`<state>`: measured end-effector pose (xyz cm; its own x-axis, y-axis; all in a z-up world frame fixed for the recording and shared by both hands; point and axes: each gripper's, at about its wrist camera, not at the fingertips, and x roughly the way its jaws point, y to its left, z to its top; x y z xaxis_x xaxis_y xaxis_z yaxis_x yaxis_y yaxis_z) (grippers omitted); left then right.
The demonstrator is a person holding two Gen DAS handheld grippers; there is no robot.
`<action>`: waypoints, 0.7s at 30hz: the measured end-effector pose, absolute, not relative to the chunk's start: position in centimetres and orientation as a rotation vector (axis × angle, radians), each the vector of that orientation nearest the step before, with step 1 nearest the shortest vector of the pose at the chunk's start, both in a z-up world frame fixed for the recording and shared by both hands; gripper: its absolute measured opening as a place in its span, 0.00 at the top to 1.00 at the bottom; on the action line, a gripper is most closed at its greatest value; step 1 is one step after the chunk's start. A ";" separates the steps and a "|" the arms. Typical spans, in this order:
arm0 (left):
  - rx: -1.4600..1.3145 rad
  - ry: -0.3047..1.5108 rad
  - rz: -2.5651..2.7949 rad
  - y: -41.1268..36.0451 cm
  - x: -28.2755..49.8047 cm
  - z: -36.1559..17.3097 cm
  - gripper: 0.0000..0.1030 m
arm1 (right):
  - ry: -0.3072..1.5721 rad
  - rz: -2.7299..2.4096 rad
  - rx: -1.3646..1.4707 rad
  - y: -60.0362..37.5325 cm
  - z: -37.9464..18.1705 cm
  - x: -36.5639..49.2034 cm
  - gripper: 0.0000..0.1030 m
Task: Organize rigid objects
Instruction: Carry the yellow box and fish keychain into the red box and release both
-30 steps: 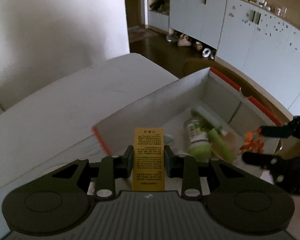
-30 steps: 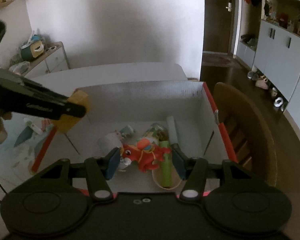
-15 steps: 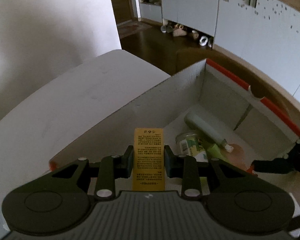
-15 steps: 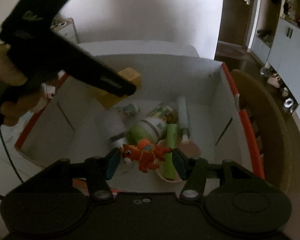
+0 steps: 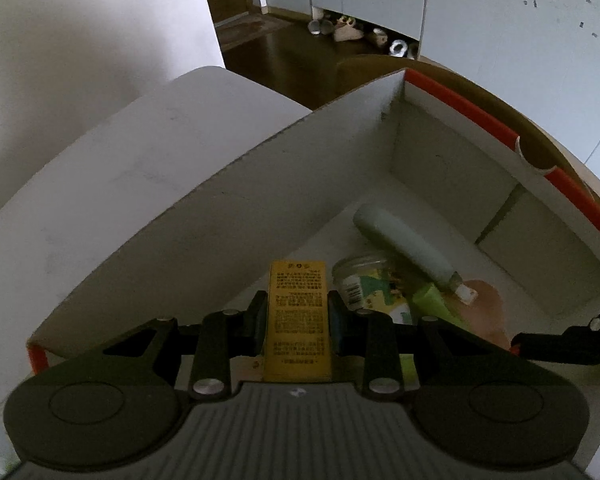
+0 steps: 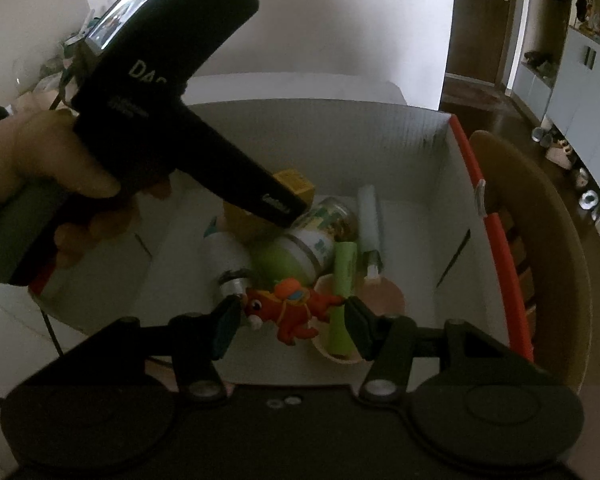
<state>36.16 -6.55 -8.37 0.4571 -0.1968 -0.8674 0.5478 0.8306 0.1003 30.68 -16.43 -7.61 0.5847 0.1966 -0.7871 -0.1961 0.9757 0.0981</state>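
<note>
My left gripper is shut on a yellow box with printed text and holds it inside the white cardboard box, above its floor. In the right wrist view the yellow box shows past the left gripper's body. My right gripper is shut on an orange toy horse over the near side of the cardboard box. In the box lie a green-lidded jar, a green tube, a pale tube and a white bottle.
The cardboard box has an orange-red rim on its right side. A wooden chair stands right of it. The box sits on a white table. A pink bowl lies in the box.
My left gripper has moved forward and down into the cardboard box with the yellow box. My right gripper has moved over the box with the toy horse still held.
</note>
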 end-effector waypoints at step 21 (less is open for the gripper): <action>0.338 1.056 -0.440 -5.3 34.2 -7.8 0.70 | 0.905 0.195 0.067 -18.3 -7.0 30.4 0.34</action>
<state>34.21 -5.28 -7.77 0.4197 -0.1846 -0.8887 0.5010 0.8636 0.0572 30.43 -18.30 -6.97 0.6018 0.1960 -0.7743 -0.1400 0.9803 0.1393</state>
